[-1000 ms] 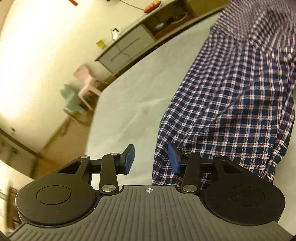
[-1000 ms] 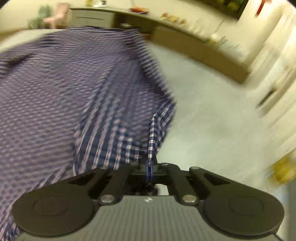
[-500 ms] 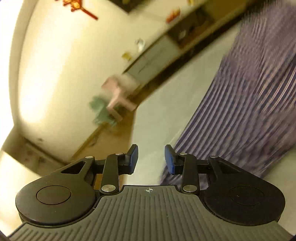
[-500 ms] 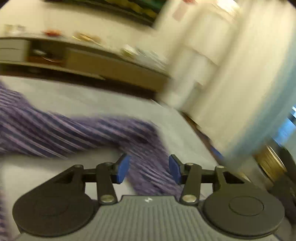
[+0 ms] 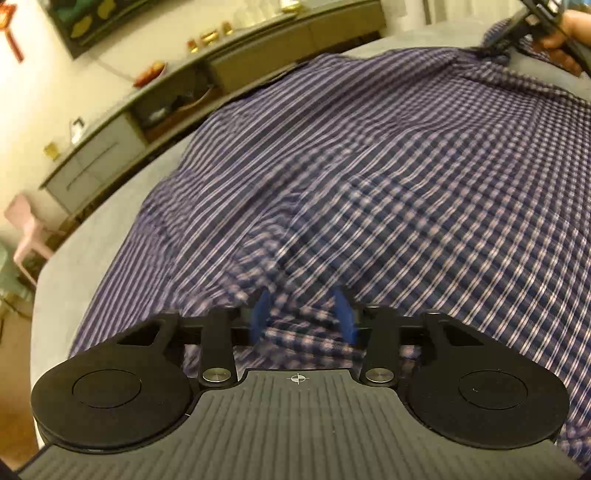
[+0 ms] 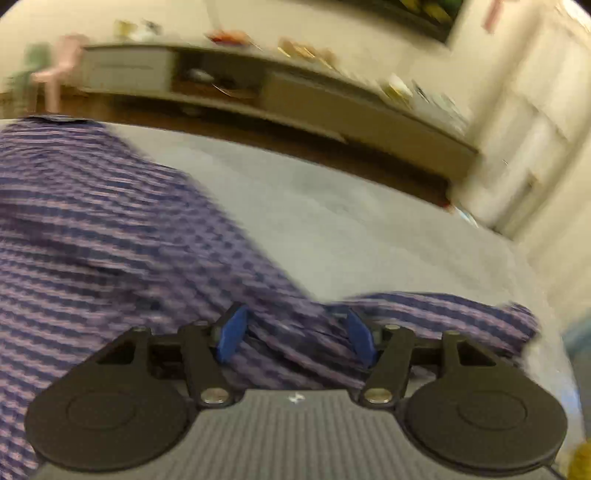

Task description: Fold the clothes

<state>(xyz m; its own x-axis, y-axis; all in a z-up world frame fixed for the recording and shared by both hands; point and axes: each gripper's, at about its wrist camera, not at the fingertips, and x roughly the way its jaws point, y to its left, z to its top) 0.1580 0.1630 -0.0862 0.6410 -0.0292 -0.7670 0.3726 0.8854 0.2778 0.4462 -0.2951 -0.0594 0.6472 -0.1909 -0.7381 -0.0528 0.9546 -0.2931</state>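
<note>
A blue, white and pink plaid shirt [image 5: 406,177] lies spread over the grey cloth surface [image 5: 66,280]. My left gripper [image 5: 301,317] hovers low over its near part, jaws opening. Rumpled plaid sits between the blue pads [image 5: 260,317], which do not press on it. In the right wrist view the shirt [image 6: 110,229] fills the left side, blurred, and a narrow part of it trails off to the right [image 6: 461,310]. My right gripper [image 6: 295,334] is above that part, jaws opening wide, pads clear of the cloth. From the left wrist view, the right gripper [image 5: 502,35] and a hand [image 5: 561,37] show at the shirt's far corner.
A long low sideboard [image 5: 221,74] with small items on top runs along the far wall beyond the grey surface [image 6: 332,206]. A pink chair [image 5: 26,229] stands at the left. Pale tall doors or curtains [image 6: 535,129] rise at the right.
The right gripper was shut on a shirt edge; it has let go and opened wide while swinging sideways. The left gripper swung from the shirt's left edge to over the shirt, jaws wider.
</note>
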